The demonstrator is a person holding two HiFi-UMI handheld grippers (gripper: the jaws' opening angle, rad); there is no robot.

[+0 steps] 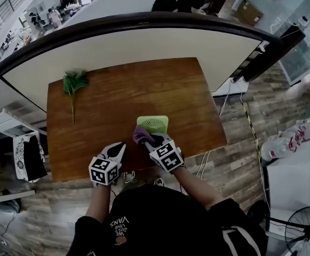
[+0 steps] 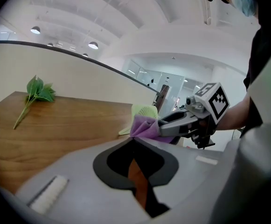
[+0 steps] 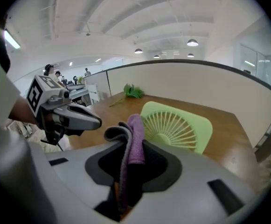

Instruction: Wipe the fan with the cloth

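Wipe about to start: I hold the cloth [image 1: 142,136] at the near corner of the fan [image 1: 155,124] on the table [image 1: 117,97] | right tongs [image 1: 145,138] clamped on cloth | left tongs [image 1: 118,149] together, empty | next: press cloth onto fan, rub.

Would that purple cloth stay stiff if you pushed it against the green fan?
Probably floppy: the cloth curls over in soft folds above the right gripper. Likely light and not slippery, since a pinched edge alone holds it.

A wooden counter [image 1: 144,89] stands against a curved cream partition [image 1: 144,47] with a dark rail [image 1: 117,20], on grey plank floor [image 1: 235,164], under round ceiling lights [image 3: 192,42].
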